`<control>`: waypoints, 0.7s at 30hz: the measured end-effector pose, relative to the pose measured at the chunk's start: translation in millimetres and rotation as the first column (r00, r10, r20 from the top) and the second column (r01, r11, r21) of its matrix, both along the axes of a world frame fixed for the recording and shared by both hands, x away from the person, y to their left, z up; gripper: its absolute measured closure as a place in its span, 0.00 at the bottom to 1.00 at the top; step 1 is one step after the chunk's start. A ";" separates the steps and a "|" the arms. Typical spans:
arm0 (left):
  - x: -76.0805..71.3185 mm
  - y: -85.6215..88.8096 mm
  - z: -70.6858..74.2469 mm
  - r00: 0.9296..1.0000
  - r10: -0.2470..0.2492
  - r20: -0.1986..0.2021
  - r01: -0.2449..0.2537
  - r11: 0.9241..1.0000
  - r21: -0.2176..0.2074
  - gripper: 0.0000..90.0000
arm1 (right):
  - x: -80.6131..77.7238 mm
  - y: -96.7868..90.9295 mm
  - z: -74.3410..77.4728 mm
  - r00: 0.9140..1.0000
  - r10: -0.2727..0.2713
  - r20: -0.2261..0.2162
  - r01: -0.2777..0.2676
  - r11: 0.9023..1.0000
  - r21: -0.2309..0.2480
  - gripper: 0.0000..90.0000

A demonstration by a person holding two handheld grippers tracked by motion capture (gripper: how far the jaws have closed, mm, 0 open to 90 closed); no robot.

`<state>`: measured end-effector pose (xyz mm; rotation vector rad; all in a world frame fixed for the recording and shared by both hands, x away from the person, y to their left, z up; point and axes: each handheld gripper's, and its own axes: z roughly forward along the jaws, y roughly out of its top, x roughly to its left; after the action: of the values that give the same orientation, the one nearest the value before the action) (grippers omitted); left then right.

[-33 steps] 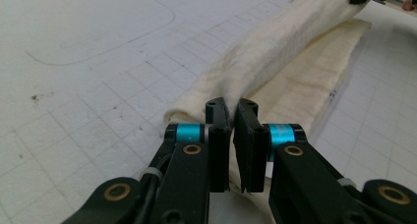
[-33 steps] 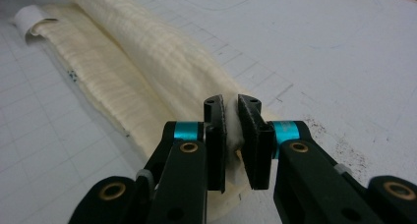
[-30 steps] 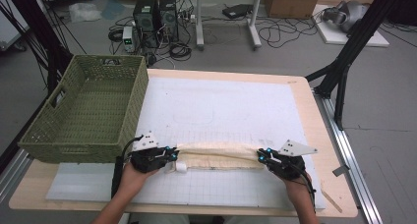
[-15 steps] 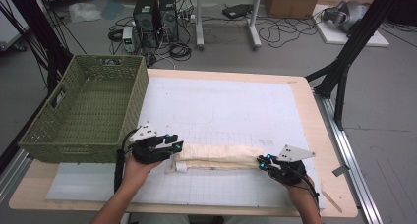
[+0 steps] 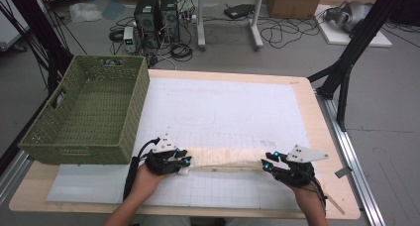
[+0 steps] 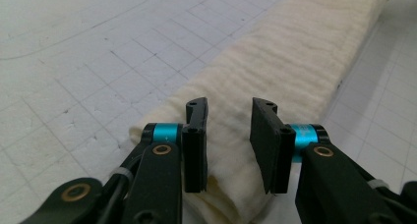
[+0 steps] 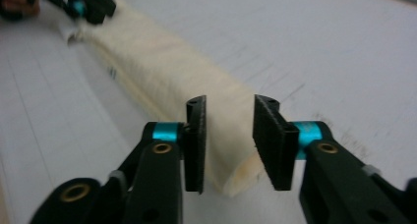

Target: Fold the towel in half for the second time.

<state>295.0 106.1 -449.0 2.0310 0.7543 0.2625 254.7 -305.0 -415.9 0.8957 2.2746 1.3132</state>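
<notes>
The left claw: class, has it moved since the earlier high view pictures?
Yes. The left claw rose toward the green basket, then came back down to the folded cloth, nearer the table's front edge.

The folded cloth [image 6: 275, 81] runs off the left gripper view's top edge, its far end unseen

Each black tool [image 6: 228, 145] has flat ribbed jaws, turquoise collars, brass-coloured screws and a grey three-cornered plate.

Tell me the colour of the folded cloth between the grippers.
Cream, pale yellowish; the cloth shows best in the left gripper view.
</notes>
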 end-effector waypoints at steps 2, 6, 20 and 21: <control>0.0 0.1 -0.1 1.000 -0.003 -0.001 0.003 1.000 0.001 0.76 | 1.2 1.7 8.1 0.997 -0.077 0.027 0.077 0.997 0.022 0.64; 0.4 0.8 -0.2 1.000 -0.007 -0.008 0.007 1.000 0.001 0.76 | 10.2 14.9 2.9 0.992 -0.123 0.012 0.124 0.992 -0.029 0.64; -1.6 6.4 -0.8 1.000 -0.010 -0.029 0.011 1.000 0.005 0.75 | 11.1 19.0 -27.7 0.994 -0.088 -0.062 0.076 0.982 -0.175 0.70; -1.6 6.4 -0.8 1.000 -0.010 -0.030 0.010 1.000 0.005 0.75 | 10.7 17.4 -27.9 0.993 -0.096 -0.067 0.084 0.982 -0.168 0.70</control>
<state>293.4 112.6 -449.8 2.0470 0.7625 0.2293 265.4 -287.5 -443.8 0.9916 2.3294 1.0529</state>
